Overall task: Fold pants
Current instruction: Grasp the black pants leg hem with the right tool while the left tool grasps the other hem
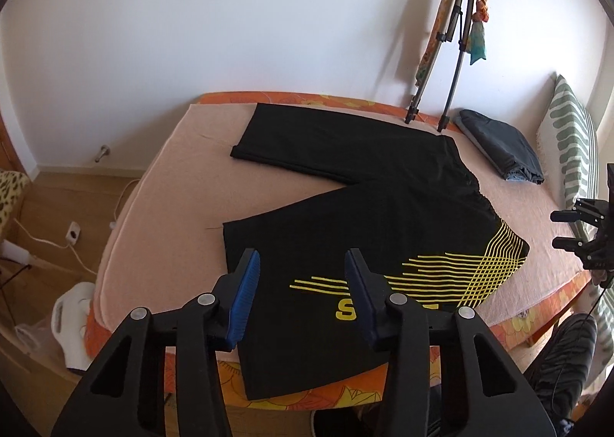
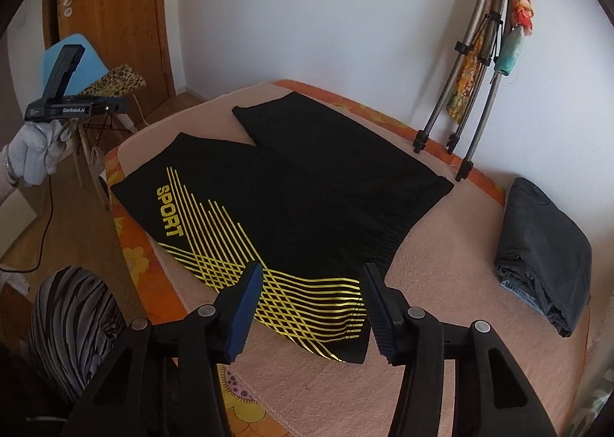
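Note:
Black pants (image 1: 345, 206) with yellow stripes and the word SPORT lie spread flat on a pink blanket (image 1: 172, 187), legs apart in a V; the near leg hangs over the bed's front edge. They also show in the right wrist view (image 2: 307, 206). My left gripper (image 1: 303, 268) is open and empty, above the near leg's hem. My right gripper (image 2: 312, 283) is open and empty, above the striped waist corner. The right gripper also shows at the right edge of the left wrist view (image 1: 575, 230).
A folded dark grey garment (image 2: 545, 253) lies on the blanket to the right. A tripod (image 2: 476, 91) draped with colourful cloths leans on the wall behind. A striped pillow (image 1: 571, 153) is at far right. Cables and a socket (image 1: 73, 233) lie on the floor.

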